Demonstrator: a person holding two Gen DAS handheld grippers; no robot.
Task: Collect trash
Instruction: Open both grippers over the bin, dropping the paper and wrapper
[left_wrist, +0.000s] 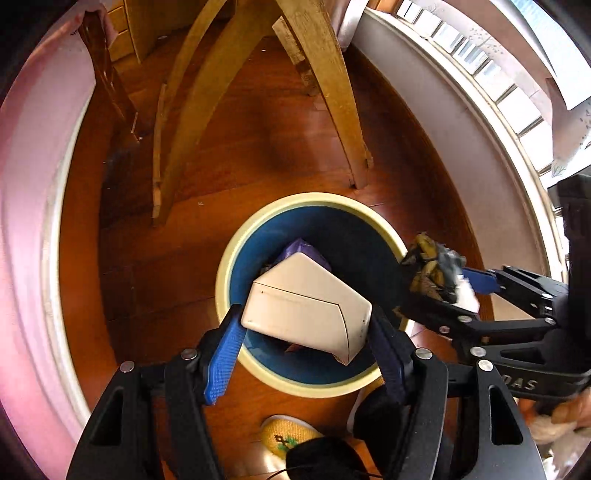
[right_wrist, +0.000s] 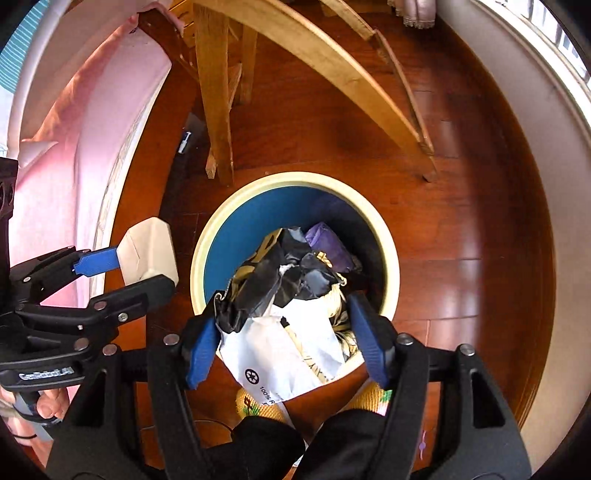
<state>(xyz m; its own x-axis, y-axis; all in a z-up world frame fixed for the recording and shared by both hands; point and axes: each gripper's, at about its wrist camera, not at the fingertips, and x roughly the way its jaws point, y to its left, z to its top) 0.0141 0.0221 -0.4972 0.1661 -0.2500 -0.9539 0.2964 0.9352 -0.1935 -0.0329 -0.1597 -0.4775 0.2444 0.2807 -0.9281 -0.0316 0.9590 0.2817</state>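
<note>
Left wrist view looks down on a round bin, cream at the rim and blue inside, standing on a red-brown wood floor, and the left gripper is clamped on a cream box held over the near part of the bin's mouth, its blue pads pressed to the box's two ends. A purple wrapper lies inside the bin beyond the box. From the right the right gripper reaches in, closed on a crumpled bag of black, gold and white, held at the bin's right rim. Pale chair legs stand on the floor beyond the bin, and a yellow slipper shows at the bottom edge. In the right wrist view the right gripper grips the bag between its blue pads, the white part with a recycling mark hanging toward the camera and the black and gold part bunched over the bin. The wrapper sits in the bin behind the bag. To the left the left gripper holds the box just left of the rim in this view. Pink cloth hangs along the left side, and chair legs rise beyond the bin
</note>
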